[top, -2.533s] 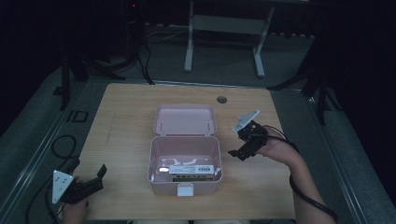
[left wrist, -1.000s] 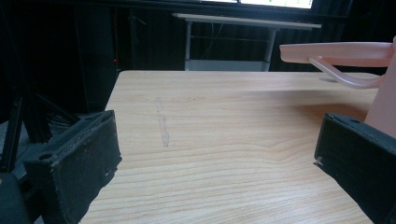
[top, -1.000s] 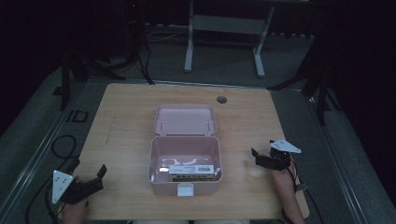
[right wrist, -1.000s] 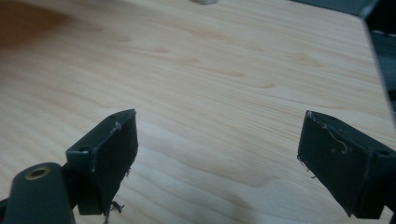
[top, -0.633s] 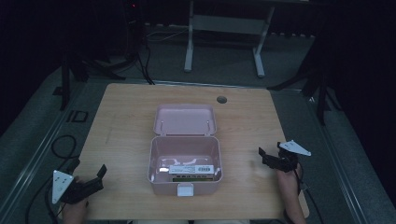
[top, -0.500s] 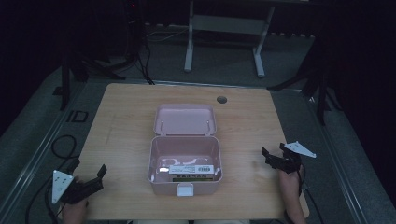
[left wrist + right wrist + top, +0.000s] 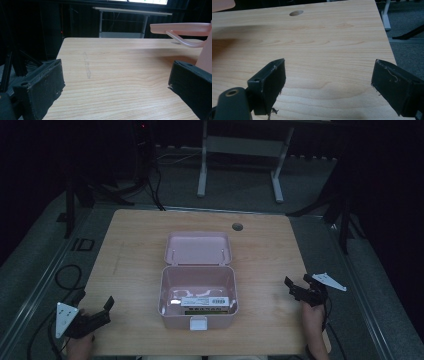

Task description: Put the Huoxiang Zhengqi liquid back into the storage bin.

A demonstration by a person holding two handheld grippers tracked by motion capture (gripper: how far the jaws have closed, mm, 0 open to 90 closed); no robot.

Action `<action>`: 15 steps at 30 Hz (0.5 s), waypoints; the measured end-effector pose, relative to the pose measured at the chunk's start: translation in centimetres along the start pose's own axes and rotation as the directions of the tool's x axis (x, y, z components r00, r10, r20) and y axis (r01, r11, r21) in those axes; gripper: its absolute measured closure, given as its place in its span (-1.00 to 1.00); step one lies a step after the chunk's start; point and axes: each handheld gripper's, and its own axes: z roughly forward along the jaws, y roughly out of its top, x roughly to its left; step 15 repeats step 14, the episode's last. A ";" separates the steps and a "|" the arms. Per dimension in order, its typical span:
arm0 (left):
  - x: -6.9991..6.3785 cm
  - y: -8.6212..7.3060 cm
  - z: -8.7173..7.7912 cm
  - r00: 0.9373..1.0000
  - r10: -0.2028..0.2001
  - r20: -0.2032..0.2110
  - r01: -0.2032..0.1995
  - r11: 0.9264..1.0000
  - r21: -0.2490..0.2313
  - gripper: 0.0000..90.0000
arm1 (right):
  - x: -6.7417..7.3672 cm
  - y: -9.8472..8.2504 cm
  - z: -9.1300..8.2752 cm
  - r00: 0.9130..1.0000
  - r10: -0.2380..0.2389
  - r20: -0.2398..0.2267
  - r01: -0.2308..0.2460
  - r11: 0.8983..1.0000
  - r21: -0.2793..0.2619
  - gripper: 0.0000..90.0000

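A pink plastic box stands open in the middle of the wooden table, its lid laid back flat behind it. Inside lies a flat pack with a white barcode label. My left gripper rests open at the table's front left corner, empty; its own view shows the box wall and lid edge at the right. My right gripper hovers open near the right edge, well clear of the box, with bare wood between its jaws.
A round cable hole sits near the table's far edge, seen as well in the right gripper view. A white desk frame stands on the dark floor beyond. Cables trail off the left side.
My right gripper has drawn back from beside the box toward the table's front right edge and come lower. The left gripper and the box have stayed put.
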 end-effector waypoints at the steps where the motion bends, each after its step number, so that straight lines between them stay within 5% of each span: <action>1: 0.0 0.0 0.0 1.000 0.000 0.000 0.000 1.000 0.000 -0.99 | 0.0 0.0 0.0 1.000 0.002 0.001 -0.002 1.000 -0.001 -0.74; 15: 0.0 0.0 0.0 1.000 0.000 0.003 0.000 1.000 -0.002 -0.99 | -0.9 0.0 -0.2 1.000 0.025 -0.008 -0.025 1.000 0.004 -0.74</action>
